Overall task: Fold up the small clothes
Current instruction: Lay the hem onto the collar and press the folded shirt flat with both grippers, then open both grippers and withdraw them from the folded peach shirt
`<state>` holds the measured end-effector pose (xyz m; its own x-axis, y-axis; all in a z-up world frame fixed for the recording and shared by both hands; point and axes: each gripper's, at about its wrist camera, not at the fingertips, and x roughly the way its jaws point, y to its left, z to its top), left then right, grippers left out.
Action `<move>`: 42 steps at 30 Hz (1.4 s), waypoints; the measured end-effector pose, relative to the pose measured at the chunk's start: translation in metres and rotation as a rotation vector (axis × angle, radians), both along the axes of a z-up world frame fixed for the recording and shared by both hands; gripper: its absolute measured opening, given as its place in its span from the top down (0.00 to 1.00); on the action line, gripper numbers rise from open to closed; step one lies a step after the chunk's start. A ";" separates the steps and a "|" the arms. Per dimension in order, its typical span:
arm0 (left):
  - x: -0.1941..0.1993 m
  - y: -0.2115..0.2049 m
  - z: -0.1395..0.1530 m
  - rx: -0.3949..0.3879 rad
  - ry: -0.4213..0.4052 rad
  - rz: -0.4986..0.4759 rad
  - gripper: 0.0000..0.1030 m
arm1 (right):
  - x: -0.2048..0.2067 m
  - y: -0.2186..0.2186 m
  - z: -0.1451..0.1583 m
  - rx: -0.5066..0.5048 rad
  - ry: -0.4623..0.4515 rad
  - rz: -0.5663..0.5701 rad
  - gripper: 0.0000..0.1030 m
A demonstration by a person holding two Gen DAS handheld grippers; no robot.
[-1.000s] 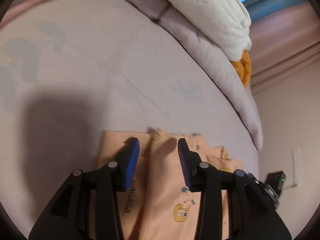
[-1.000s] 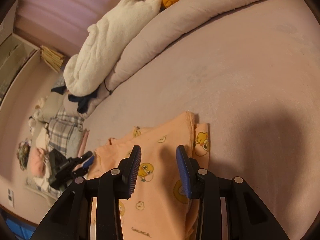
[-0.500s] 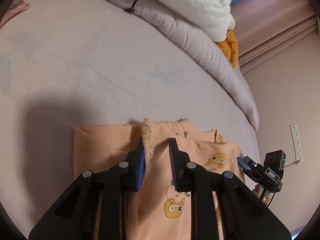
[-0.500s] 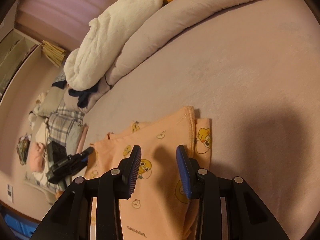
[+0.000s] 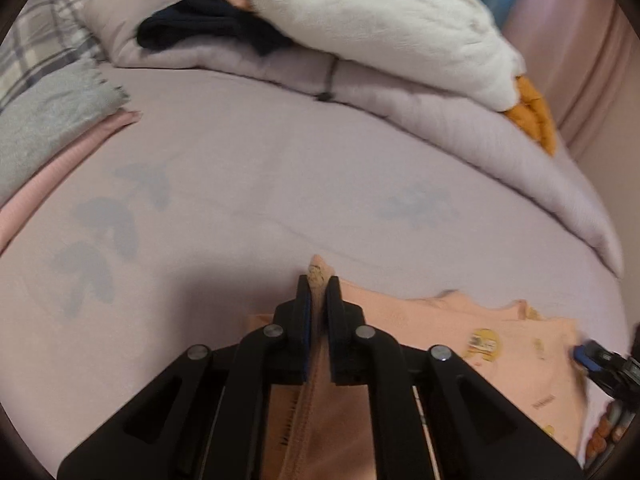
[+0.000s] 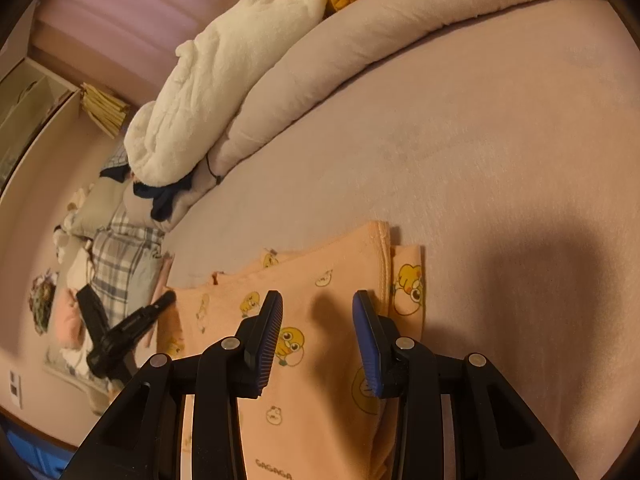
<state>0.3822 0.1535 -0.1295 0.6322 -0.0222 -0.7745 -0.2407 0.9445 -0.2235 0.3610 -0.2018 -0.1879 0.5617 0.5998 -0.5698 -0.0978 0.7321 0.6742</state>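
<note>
A small peach garment (image 5: 440, 320) printed with yellow ducks lies folded on the lilac bed sheet (image 5: 280, 184). My left gripper (image 5: 319, 286) is closing onto a raised fold at the garment's left edge. Its pads press the cloth and lift it a little off the sheet. In the right wrist view the same garment (image 6: 320, 276) lies flat under my right gripper (image 6: 318, 316). That gripper is open, with nothing pinched between its blue pads. The left gripper (image 6: 128, 328) shows at the garment's far left corner, and the right gripper (image 5: 600, 364) shows at the right edge of the left wrist view.
A rolled lilac duvet (image 5: 460, 136) runs along the far side, with a white fluffy blanket (image 5: 380, 20), a dark garment (image 5: 208, 28) and an orange plush (image 5: 532, 112) on it. A grey-green cloth (image 5: 48, 120) on pink fabric lies at the left, beside a plaid pillow (image 6: 124, 256).
The left gripper's jaws went from open around the garment's fold to shut on it. The left view tilted up and turned. The right gripper stayed still.
</note>
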 end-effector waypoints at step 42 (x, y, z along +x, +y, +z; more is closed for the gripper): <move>-0.175 -0.026 -0.029 -0.197 0.044 -0.202 0.89 | -0.110 0.083 0.007 -0.449 -0.074 0.170 0.65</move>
